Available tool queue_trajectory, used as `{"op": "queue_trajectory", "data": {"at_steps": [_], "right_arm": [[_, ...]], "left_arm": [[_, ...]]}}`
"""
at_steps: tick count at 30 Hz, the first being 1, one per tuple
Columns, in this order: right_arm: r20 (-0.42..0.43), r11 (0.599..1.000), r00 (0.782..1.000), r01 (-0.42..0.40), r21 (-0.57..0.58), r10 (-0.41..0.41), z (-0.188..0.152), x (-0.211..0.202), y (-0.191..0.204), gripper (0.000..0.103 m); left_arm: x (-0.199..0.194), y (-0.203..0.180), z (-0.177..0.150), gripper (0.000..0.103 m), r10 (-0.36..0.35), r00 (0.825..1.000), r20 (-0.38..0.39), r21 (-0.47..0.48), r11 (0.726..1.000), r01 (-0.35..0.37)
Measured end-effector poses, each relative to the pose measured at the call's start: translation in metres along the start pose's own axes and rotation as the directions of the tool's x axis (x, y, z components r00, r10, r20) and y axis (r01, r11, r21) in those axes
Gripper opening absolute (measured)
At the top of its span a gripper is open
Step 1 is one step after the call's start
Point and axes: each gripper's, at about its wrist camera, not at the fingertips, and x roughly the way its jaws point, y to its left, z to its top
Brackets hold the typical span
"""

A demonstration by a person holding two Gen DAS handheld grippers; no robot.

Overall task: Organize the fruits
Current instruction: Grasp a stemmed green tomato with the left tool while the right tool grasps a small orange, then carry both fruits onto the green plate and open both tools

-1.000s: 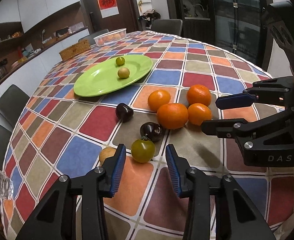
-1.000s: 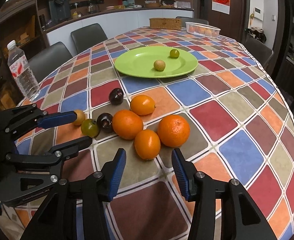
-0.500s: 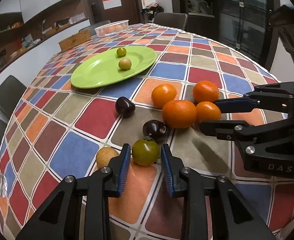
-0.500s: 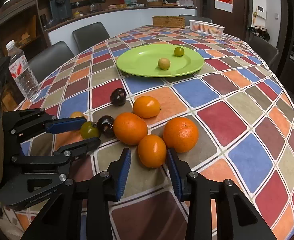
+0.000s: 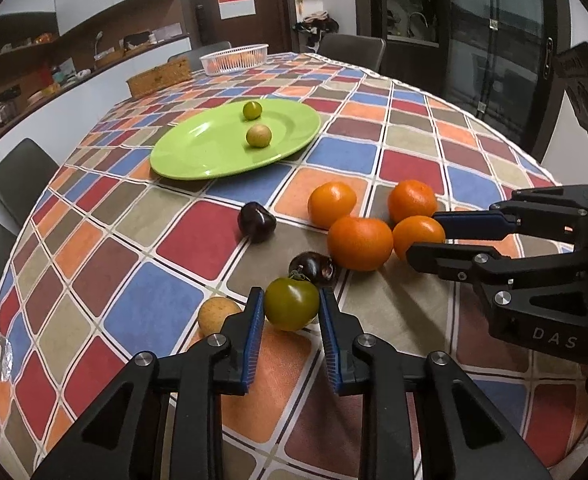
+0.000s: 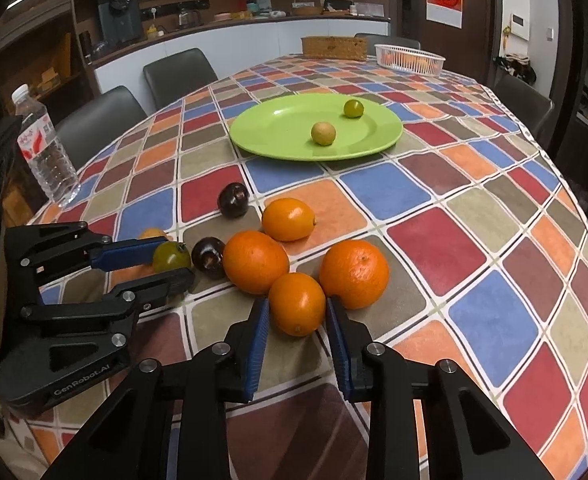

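Left wrist view: the left gripper (image 5: 291,312) has just been closing, and its 2 blue pads now squeeze the green tomato (image 5: 291,309) on the checked tablecloth (image 5: 173,312). A dark plum (image 5: 312,267) sits just behind the tomato, and a small yellow fruit (image 5: 217,314) sits just left of it. Another dark plum (image 5: 256,222) lies farther back. To the right, 4 oranges sit in a bunch. The right gripper (image 5: 426,236) comes in from the right and holds the closest one. The green plate (image 5: 197,156) sits farther back with 2 small fruits on it.

Right wrist view: the right gripper (image 6: 297,312) has also just been closing, and its pads now pinch the small orange (image 6: 297,303). That orange touches 2 bigger oranges behind it. On the left, the left gripper (image 6: 173,260) holds the green tomato (image 6: 171,257). A water bottle (image 6: 45,148) stands near the table's left edge. A white basket (image 6: 409,59) sits at the far end.
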Motion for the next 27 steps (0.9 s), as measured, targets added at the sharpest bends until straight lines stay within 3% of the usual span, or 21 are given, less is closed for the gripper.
{"op": "queue_trajectory", "data": {"at_steps": [16, 27], "right_arm": [[0.075, 1.000, 0.997, -0.030, -0.006, 0.031, 0.002, -0.033, 0.010, 0.029], [0.160, 0.999, 0.986, -0.035, -0.015, 0.037, 0.017, -0.054, 0.012, 0.029]], "left_arm": [[-0.035, -0.004, 0.003, 0.027, 0.006, 0.998, 0.064, -0.046, 0.999, -0.003], [-0.054, -0.002, 0.024, 0.027, 0.024, 0.990, 0.138, -0.055, 0.998, -0.016]]}}
